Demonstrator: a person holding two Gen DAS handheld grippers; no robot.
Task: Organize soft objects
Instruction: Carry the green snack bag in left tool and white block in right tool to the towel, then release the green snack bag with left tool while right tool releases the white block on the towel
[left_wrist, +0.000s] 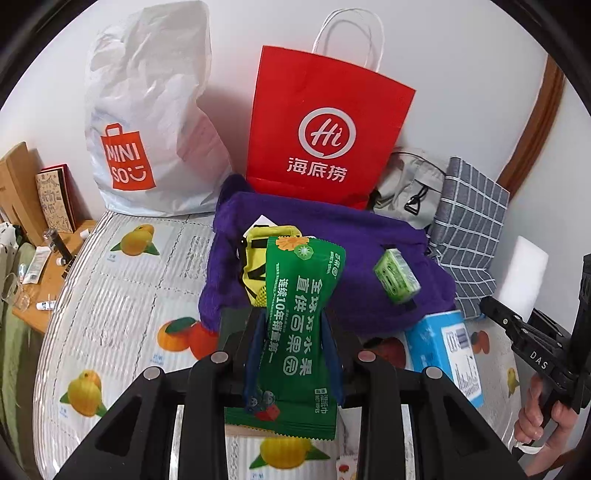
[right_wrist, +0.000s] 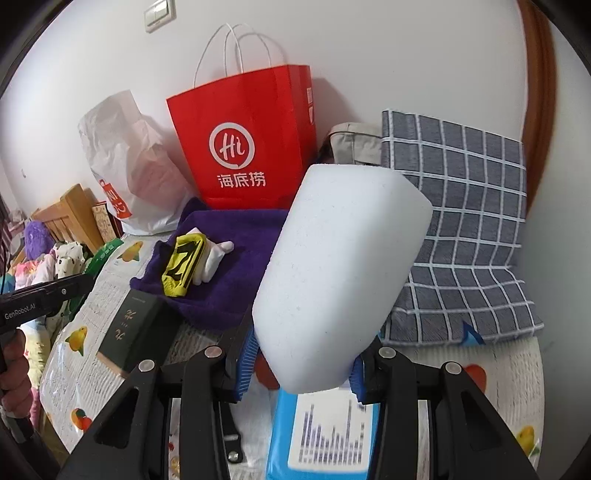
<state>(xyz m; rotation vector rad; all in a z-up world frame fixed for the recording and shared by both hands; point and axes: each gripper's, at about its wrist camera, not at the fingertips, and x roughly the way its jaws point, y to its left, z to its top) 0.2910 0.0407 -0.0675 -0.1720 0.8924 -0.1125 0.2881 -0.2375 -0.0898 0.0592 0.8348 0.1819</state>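
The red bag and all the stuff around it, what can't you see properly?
- Inside the red bag: hidden by its own front, both views.
- Grey backpack: mostly behind the white sponge, right wrist view.
- Blue pack: label blurred.
- Purple towel: partly covered by the green wipes packet.

The left gripper was clamped on a green wet-wipes pack, held upright above the fruit-print mat. Behind it a purple towel carried a yellow pouch and a small green packet. A blue tissue pack lay just beside the towel. The right gripper showed at the right edge.
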